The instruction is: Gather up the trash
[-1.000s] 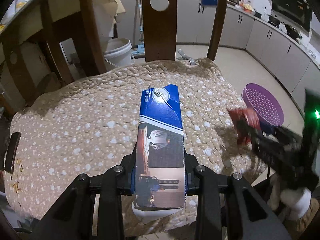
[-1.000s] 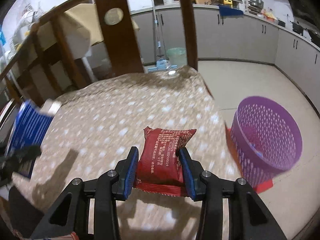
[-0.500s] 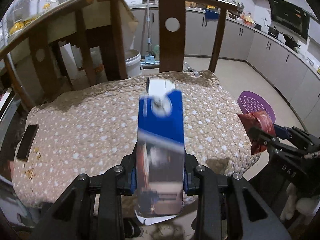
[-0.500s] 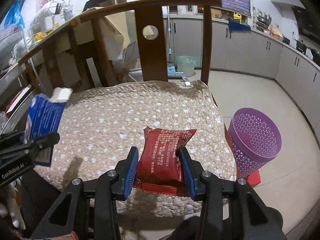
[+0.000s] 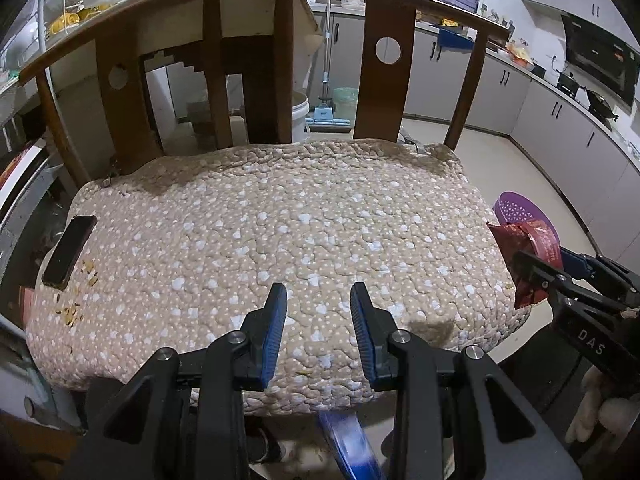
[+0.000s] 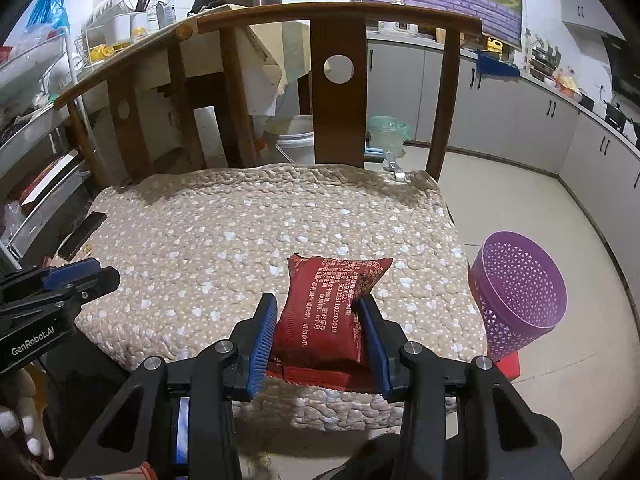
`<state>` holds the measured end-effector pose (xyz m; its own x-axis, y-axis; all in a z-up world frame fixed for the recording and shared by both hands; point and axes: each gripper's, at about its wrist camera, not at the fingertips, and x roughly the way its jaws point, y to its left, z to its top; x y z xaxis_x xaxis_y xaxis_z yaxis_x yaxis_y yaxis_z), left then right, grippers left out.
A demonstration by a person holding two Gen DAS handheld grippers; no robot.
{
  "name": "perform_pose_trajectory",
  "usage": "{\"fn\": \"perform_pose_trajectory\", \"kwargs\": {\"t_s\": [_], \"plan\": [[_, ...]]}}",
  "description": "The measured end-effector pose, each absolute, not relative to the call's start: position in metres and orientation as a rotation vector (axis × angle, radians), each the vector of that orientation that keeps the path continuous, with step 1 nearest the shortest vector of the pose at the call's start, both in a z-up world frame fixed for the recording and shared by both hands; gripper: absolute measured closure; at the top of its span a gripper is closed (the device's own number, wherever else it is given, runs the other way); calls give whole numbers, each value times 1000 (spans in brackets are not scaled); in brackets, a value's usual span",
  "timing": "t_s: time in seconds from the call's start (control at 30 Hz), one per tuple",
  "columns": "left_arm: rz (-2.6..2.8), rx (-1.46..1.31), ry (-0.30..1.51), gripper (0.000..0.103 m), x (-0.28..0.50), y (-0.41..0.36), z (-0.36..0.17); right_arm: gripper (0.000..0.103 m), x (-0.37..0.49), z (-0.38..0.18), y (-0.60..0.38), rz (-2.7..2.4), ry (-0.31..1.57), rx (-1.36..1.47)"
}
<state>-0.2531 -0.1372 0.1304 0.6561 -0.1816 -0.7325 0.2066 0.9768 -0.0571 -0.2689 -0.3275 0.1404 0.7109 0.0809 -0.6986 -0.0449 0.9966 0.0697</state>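
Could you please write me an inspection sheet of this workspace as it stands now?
Surface: quilted beige cushion on a wooden chair, crumbs near its left edge.
Job's things: red snack packet; blurred blue carton below the seat's front edge; purple basket on the floor to the right.
Clutter: dark phone-like slab on the cushion's left edge.
Grippers: left gripper open, holding nothing; right gripper shut on the packet.
Cables: nothing seen.
Surroundings: grey kitchen cabinets, white bucket, dish rack.
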Motion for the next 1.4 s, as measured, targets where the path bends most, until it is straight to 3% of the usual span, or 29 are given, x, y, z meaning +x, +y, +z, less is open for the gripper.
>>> {"fn": "perform_pose_trajectory", "kwargs": {"t_s": [0.5, 0.7, 0.77, 0.83, 0.93, 1.03, 1.23, 1.4], "plan": [[-236, 8, 908, 71, -233, -125, 89, 58, -241, 91, -341, 112, 887, 99], [-196, -27, 960, 64, -208, -103, 66, 57, -175, 63, -360, 65, 903, 48], [-183, -29, 965, 59, -199, -96, 61, 50, -153, 59, -365, 41, 899, 40], [-174, -37, 962, 47, -189, -90, 58, 30, -137, 58, -368, 13, 885, 29], [-159, -56, 946, 41, -165, -81, 55, 12, -116, 59, -355, -50, 871, -120], [-139, -66, 936, 41, -137, -74, 47, 11, -82, 44, -346, -194, 899, -318], [-79, -37, 946, 41, -89, -53, 28, 12, -23, 23, -334, -289, 987, -458], [-39, -75, 978, 36, -72, -33, 11, 11, -9, 39, -299, -187, 958, -411]]}}
